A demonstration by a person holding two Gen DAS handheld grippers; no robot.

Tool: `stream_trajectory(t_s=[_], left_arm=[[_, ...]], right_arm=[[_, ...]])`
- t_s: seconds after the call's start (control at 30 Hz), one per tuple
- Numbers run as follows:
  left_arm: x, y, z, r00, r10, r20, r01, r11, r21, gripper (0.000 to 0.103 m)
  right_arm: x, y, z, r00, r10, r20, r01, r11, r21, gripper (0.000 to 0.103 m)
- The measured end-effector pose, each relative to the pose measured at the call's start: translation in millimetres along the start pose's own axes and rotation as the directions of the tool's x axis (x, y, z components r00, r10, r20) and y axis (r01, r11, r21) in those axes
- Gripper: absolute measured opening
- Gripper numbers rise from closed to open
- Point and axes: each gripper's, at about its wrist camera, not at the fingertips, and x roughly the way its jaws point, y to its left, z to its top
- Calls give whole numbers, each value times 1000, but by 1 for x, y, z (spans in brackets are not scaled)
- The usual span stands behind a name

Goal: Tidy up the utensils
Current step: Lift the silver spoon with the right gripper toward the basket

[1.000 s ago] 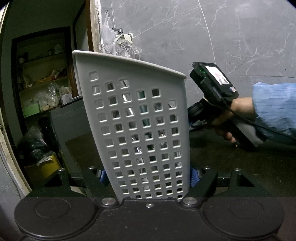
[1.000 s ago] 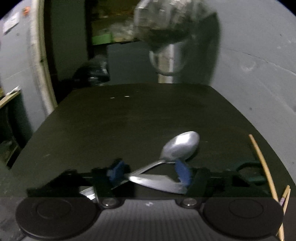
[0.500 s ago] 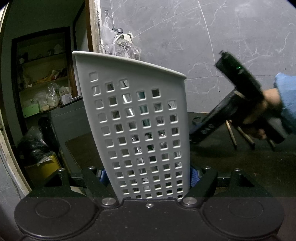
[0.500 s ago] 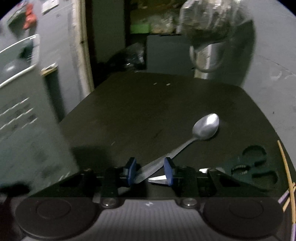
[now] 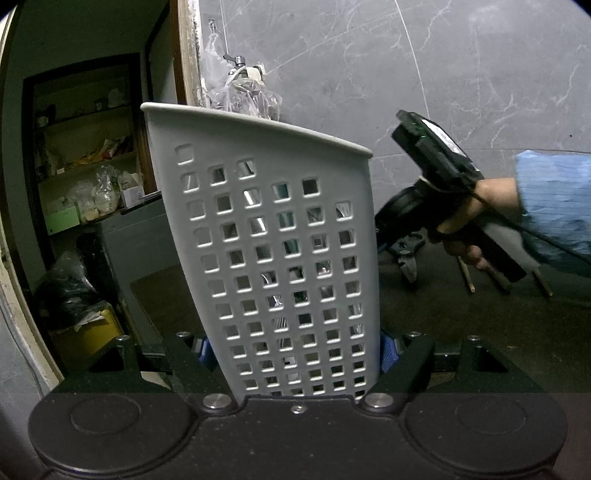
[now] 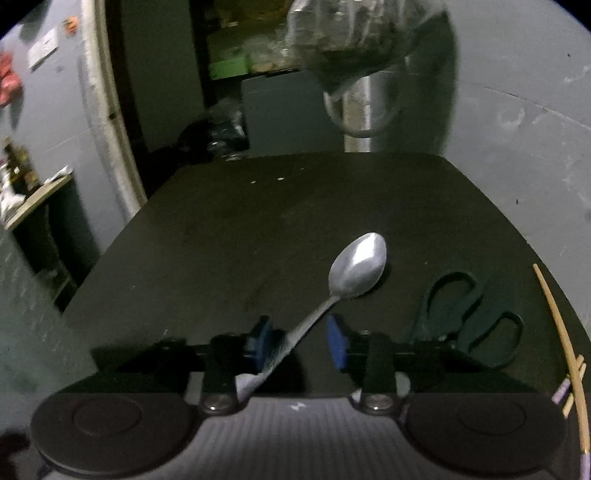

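Note:
My left gripper (image 5: 295, 350) is shut on a tall grey perforated utensil basket (image 5: 280, 240), upright with cutlery glinting through its holes. My right gripper (image 6: 299, 339) has its jaws closing on a steel spoon (image 6: 358, 266). The handle runs slantwise between the blue pads, lying against the left one, its neck at the right pad's tip. The bowl stands clear of the black table (image 6: 258, 221). In the left wrist view a person's hand (image 5: 461, 229) holds that gripper just right of the basket.
Black scissors (image 6: 469, 317) lie right of the spoon, with wooden chopsticks (image 6: 561, 332) at the table's right edge. A plastic bag (image 6: 354, 33) hangs over a steel pipe at the far end. Grey marble wall behind, a doorway with shelves on the left.
The right jaws have narrowed around the spoon's handle, and the spoon now tilts up off the table. The right hand swung away and came back beside the basket. The left gripper and basket stayed put.

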Motion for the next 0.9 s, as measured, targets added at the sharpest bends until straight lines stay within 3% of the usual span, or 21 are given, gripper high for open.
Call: stream_trajectory(t_s=[0.07, 0.2, 0.43, 0.67, 0.8, 0.83, 0.9], left_arm=[[0, 0, 0, 1000, 0, 1, 0, 1000, 0, 79], [0, 0, 0, 1000, -1, 1, 1, 1000, 0, 79], [-1, 0, 0, 1000, -4, 3, 4, 1000, -5, 79], [-1, 0, -1, 1000, -3, 3, 3, 1000, -4, 79], [-1, 0, -1, 1000, -2, 4, 2, 1000, -4, 79], [-1, 0, -1, 1000, -1, 4, 1, 1000, -3, 79], [-2, -1, -1, 1000, -1, 3, 1, 1000, -1, 79]], right_arm=[[3, 0, 2, 1000, -20, -2, 20, 1000, 14, 15], [2, 7, 0, 999, -39, 0, 39, 999, 10, 11], [-36, 30, -34, 998, 39, -52, -39, 999, -3, 8], [-96, 49, -86, 994, 74, -85, -77, 997, -31, 8], [-115, 53, -97, 989, 97, -115, -103, 994, -46, 11], [-118, 53, -95, 987, 112, -115, -118, 992, -47, 13], [-118, 52, -88, 987, 129, -97, -135, 989, -57, 29]])
